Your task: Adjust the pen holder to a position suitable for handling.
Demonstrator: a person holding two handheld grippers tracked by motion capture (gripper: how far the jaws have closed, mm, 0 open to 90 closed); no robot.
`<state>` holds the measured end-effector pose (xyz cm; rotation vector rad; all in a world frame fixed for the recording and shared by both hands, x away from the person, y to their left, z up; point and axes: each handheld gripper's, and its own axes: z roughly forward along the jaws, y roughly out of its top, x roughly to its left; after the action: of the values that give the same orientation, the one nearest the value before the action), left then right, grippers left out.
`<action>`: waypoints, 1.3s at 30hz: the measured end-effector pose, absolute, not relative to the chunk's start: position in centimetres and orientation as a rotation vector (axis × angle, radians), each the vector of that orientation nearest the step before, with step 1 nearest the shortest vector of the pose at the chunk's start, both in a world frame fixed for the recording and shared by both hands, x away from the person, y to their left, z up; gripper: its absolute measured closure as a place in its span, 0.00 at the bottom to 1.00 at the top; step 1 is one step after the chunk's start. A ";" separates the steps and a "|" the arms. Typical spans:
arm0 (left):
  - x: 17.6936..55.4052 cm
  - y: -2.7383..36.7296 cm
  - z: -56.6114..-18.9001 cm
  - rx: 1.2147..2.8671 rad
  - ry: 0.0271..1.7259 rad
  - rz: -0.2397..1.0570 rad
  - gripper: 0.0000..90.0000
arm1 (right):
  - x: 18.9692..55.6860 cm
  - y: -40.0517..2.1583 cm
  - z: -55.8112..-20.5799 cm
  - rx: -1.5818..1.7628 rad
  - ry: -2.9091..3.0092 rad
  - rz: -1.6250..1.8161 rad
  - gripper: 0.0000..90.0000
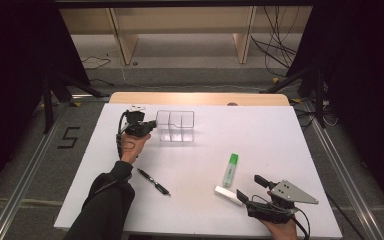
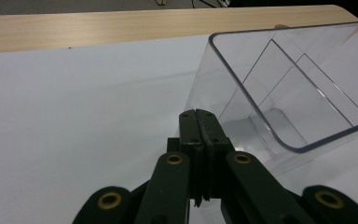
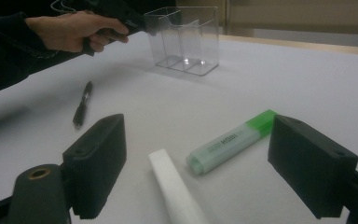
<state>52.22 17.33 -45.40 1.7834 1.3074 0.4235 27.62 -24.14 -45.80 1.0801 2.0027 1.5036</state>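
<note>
Left gripper (image 1: 153,123) at left wall of clear plastic organizer (image 1: 176,126), jaws clenched together, tips touching or just short of wall; cannot tell which. Organizer upright on white table (image 1: 260,135), far-centre, three compartments. Right gripper (image 3: 196,163) jaws released wide, nothing between pads, low over white eraser block (image 3: 175,189) and green highlighter (image 3: 230,140), which lie just beside each other. Black pen (image 1: 153,181) lies apart, near left forearm.

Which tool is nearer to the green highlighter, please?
The right tool: it sits open just below the green highlighter. The left tool is shut, far across by the clear organizer.
</note>
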 end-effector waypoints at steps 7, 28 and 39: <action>52.5 15.5 -45.3 1.794 1.294 0.406 1.00 | 27.6 -24.1 -45.8 1.081 2.004 1.505 0.22; 52.7 11.9 -45.1 1.822 1.246 0.390 1.00 | 27.6 -24.1 -45.8 1.075 2.008 1.509 0.23; 51.8 12.9 -44.5 1.796 1.219 0.415 0.84 | 27.6 -24.2 -45.8 1.078 2.007 1.509 0.23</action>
<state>51.82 12.90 -44.45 1.7956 1.2191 0.4148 27.57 -24.18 -45.79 1.0778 2.0067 1.5090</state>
